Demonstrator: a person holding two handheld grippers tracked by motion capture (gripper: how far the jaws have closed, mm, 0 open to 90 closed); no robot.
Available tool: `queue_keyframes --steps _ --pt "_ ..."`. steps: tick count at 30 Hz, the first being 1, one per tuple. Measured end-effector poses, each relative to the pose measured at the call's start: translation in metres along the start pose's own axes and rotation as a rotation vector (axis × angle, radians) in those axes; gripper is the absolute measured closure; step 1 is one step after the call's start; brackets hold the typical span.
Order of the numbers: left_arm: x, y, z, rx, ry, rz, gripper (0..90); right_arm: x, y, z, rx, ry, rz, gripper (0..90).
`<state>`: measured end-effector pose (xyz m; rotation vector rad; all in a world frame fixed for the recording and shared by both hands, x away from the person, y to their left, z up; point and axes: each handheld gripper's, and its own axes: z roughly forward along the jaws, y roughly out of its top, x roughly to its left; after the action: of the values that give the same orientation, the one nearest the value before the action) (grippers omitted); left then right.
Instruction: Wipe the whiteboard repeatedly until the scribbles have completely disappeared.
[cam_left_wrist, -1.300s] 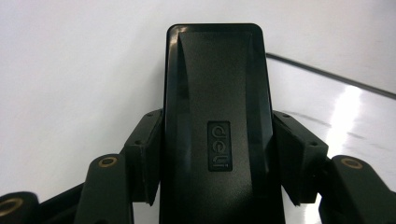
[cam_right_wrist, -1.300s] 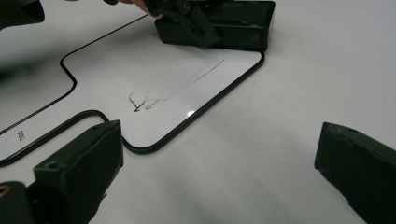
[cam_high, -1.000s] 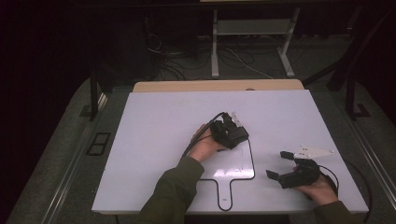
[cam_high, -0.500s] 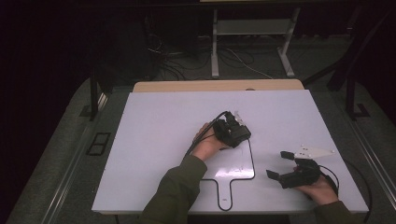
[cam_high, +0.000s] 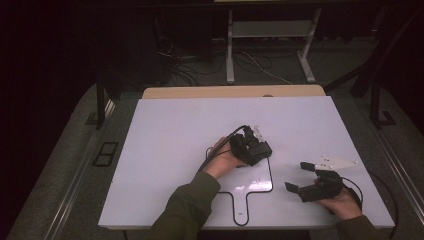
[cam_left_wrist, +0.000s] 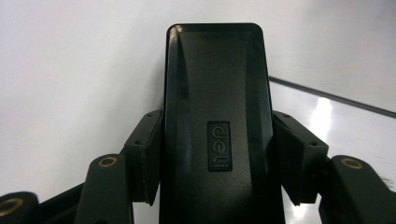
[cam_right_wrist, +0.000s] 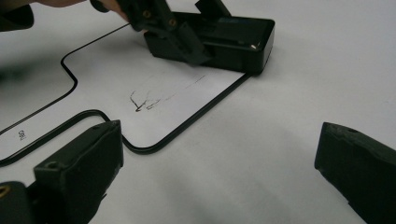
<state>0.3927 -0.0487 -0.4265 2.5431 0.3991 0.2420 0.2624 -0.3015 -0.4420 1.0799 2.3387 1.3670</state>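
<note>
Matt black plastic box (cam_left_wrist: 215, 130), fine-grained; smooth, glossy white tabletop (cam_high: 175, 130)

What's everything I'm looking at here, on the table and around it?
Board: one, white, covering the tabletop.
Outline: one, black, paddle-shaped, drawn on the board near its front edge.
Scribble: one, dark, inside the outline.
Black box: one, black with an embossed logo, lying on the outline's far corner, clamped by the left gripper.
Tabletop: one, tan, showing behind the board.
Stand: one, pale metal, on the floor behind the table.
Cables: several, dark and white, on the floor behind.
Left gripper: one, black, mid-board, shut on the box.
Right gripper: one, black, front right, jaws wide apart, holding nothing.
</note>
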Motion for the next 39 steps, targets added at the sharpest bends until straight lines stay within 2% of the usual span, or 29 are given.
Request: queue_keyframes --steps 2,4,5,7,8,12,14,16,17,22,24,25,26,30,31,35,37,39 --pt "0.006 -0.001 0.0 0.003 0.015 -0.012 39.3 0.0 0.0 0.0 -0.001 0.001 0.001 0.2" --pt "0.008 -0.001 0.0 0.003 0.018 -0.002 39.3 -0.001 0.0 0.0 0.001 0.002 0.002 0.2" --pt "0.006 -0.001 0.0 0.007 0.013 -0.005 39.3 -0.001 0.0 0.0 0.001 0.001 0.0 0.2" --pt "0.0 0.0 -0.001 0.008 0.006 0.025 39.3 -0.001 0.0 0.0 0.0 0.003 0.001 0.2" --pt "-0.006 0.0 -0.001 0.007 -0.005 0.014 39.3 -0.001 0.0 0.0 0.0 0.003 0.0 0.2" --pt "-0.02 0.0 -0.002 0.001 -0.026 0.047 39.3 0.0 0.0 0.0 -0.002 0.002 0.0 0.2" --pt "-0.024 0.0 -0.004 0.006 -0.03 0.084 39.3 0.0 0.0 0.0 -0.001 0.001 -0.001 0.2" --pt "-0.023 0.0 -0.004 0.004 -0.033 0.066 39.3 0.0 0.0 0.0 0.001 0.001 0.0 0.2" --pt "-0.022 -0.001 -0.003 -0.005 -0.03 0.042 39.3 0.0 0.0 0.0 0.002 0.001 -0.001 0.3" --pt "-0.003 0.0 -0.001 0.001 0.01 0.005 39.3 0.001 0.0 0.0 0.003 0.002 0.0 0.2" --pt "0.001 0.0 0.0 0.003 0.007 0.025 39.3 0.0 0.0 0.001 0.002 0.002 -0.002 0.2" --pt "-0.003 0.0 0.0 0.003 -0.001 0.009 39.3 -0.001 0.0 0.001 0.002 0.002 -0.001 0.2" --pt "-0.005 0.0 -0.001 0.004 -0.011 0.013 39.3 -0.001 0.0 0.001 0.001 0.003 -0.001 0.2" --pt "-0.02 -0.001 -0.004 0.006 -0.033 0.056 39.3 -0.001 0.0 0.0 0.001 0.004 0.0 0.2" --pt "-0.022 -0.001 -0.005 0.01 -0.037 0.082 39.3 -0.001 0.0 0.0 0.0 0.003 0.001 0.2" --pt "-0.034 -0.005 -0.008 -0.006 -0.061 0.089 39.3 0.001 0.0 0.0 0.001 0.004 -0.001 0.2" --pt "-0.034 -0.006 -0.008 -0.006 -0.064 0.084 39.3 0.001 0.0 0.0 0.003 0.002 -0.003 0.2" --pt "-0.027 -0.007 -0.008 -0.001 -0.054 0.074 39.3 0.001 0.0 0.001 0.003 0.001 -0.003 0.2"
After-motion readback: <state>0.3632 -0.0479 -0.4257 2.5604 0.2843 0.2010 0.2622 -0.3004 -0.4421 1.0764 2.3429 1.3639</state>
